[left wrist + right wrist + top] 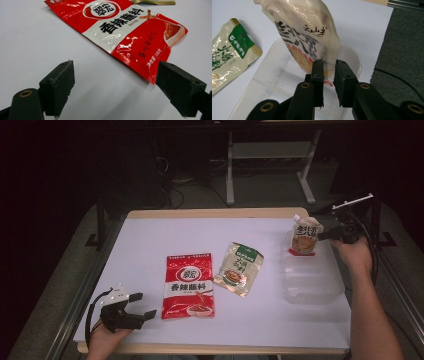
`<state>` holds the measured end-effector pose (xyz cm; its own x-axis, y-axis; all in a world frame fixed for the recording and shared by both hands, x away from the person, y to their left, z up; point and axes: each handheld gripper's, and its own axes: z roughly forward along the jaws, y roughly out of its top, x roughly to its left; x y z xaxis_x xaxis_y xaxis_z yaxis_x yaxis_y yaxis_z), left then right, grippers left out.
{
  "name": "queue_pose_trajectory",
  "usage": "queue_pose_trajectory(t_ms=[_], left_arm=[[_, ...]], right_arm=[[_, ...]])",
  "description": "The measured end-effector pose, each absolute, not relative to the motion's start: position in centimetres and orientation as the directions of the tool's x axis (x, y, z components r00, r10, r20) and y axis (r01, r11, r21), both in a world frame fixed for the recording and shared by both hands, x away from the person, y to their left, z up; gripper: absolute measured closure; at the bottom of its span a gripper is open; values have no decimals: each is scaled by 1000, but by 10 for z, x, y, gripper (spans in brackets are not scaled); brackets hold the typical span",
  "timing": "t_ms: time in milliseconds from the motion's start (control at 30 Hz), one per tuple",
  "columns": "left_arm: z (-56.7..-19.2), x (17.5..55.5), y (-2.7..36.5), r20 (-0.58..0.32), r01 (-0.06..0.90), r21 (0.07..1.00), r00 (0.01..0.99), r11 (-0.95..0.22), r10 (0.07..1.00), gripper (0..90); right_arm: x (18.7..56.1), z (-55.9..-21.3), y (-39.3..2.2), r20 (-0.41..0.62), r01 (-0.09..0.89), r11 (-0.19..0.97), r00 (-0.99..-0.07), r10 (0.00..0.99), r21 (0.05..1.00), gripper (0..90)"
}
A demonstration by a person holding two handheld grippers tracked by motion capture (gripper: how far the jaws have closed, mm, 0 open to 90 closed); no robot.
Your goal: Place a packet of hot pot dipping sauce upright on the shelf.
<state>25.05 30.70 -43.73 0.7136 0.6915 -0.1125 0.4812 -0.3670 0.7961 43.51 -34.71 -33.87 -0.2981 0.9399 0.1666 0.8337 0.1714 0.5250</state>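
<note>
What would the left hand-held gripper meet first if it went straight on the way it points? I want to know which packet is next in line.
Probably the red sauce packet: it lies just ahead of the open left hand-held gripper, its near corner by one jaw. Bare white table lies between them.

Pouch [305, 239] upright in tray [312, 280]

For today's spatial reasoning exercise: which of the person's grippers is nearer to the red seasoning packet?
Left. The left gripper sits open just beside the red seasoning packet's lower corner, not touching; the right gripper is across the table, at the spouted pouch over the clear plastic container.
</note>
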Motion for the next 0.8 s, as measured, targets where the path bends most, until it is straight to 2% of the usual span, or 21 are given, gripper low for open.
queue_pose_trajectory(t_ms=[333,800], left_arm=[[-437,250,305,-109,476,797,719,-372,686,155],[-436,247,305,-93,466,798,723,-383,685,155]], right_arm=[[427,-338,-350,172,848,168,-289,942,503,743],[405,-337,-356,192,832,161,-303,933,531,726]])
